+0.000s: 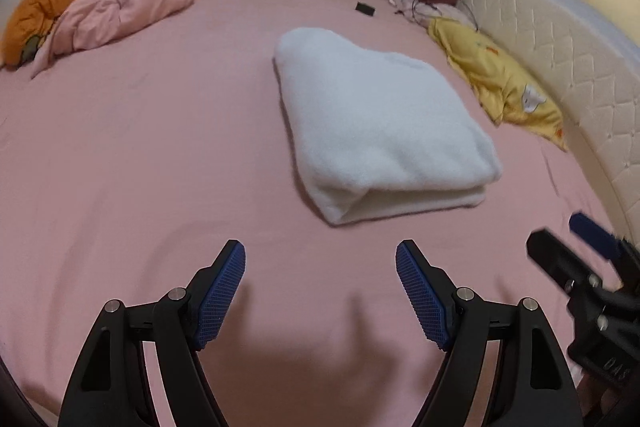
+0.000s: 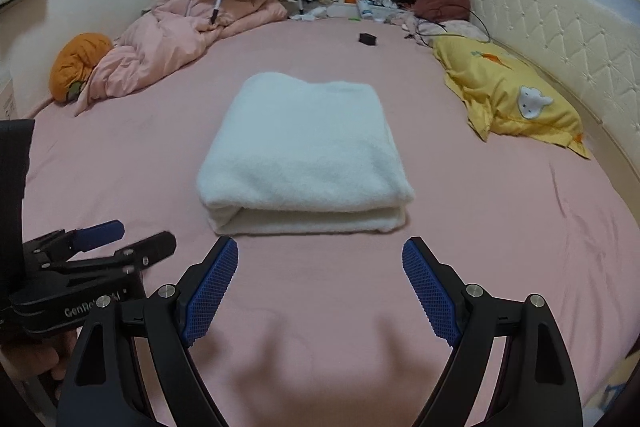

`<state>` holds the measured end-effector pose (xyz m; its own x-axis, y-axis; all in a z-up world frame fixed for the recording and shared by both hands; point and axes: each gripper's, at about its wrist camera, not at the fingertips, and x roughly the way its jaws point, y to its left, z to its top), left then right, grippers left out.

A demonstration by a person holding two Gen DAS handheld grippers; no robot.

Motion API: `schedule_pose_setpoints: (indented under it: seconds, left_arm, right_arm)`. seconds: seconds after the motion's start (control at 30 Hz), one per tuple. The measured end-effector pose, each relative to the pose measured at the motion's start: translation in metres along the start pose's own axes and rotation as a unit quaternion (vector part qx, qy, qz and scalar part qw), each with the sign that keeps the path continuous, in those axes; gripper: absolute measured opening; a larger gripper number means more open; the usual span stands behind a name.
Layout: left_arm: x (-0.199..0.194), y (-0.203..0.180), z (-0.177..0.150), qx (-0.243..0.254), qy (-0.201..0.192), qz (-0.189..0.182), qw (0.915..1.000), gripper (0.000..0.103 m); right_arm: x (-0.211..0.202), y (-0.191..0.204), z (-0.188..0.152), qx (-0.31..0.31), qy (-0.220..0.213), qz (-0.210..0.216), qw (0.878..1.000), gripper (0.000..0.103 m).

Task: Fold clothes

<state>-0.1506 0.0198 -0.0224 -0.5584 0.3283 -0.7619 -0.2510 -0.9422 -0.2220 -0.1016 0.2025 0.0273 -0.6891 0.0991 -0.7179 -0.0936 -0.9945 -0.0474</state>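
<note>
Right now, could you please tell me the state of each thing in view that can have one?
white garment: folded into a neat rectangle, lying flat on the bed, untouched.
left gripper: open, empty, short of the garment.
right gripper: open, empty, just before the garment's near edge.
pink duvet: crumpled in a heap.
yellow pillow: lying against the headboard, rumpled.
pink sheet: spread flat, slightly wrinkled.

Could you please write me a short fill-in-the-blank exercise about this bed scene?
1. The folded white fluffy garment lies on a ____ bed sheet.
2. Both the left hand-held gripper and the right hand-held gripper are ____.
3. The yellow pillow lies beside the quilted cream ____.

Missing words: pink; open; headboard
</note>
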Motion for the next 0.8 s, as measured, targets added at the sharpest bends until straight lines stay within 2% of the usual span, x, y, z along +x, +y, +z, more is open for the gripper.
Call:
schedule_pose_setpoints:
  seconds: [0.1, 0.2, 0.37, 0.6, 0.8]
  left_arm:
    - [-0.006, -0.011, 0.000, 0.040, -0.022, 0.010, 0.9989, 0.078]
    - [-0.005, -0.019, -0.002, 0.056, -0.020, 0.014, 0.9981, 0.078]
    - [0.001, -0.020, -0.003, 0.039, -0.022, 0.034, 0.9984, 0.078]
    - [0.028, -0.026, -0.005, 0.091, -0.013, 0.097, 0.9910, 0.078]
    - [0.077, -0.033, 0.002, 0.116, 0.000, 0.116, 0.9864, 0.078]
  right_arm:
    - [-0.015, 0.001, 0.003, -0.013, 0.000, -0.013, 1.000, 0.084]
    - [-0.027, -0.003, 0.008, -0.016, -0.005, -0.019, 1.000, 0.084]
    - [-0.027, -0.019, 0.011, 0.019, 0.001, 0.003, 1.000, 0.084]
    - [-0.001, -0.023, 0.009, 0.023, 0.004, 0.024, 0.999, 0.084]
    - [0.036, -0.030, 0.007, 0.018, 0.028, 0.038, 0.999, 0.084]
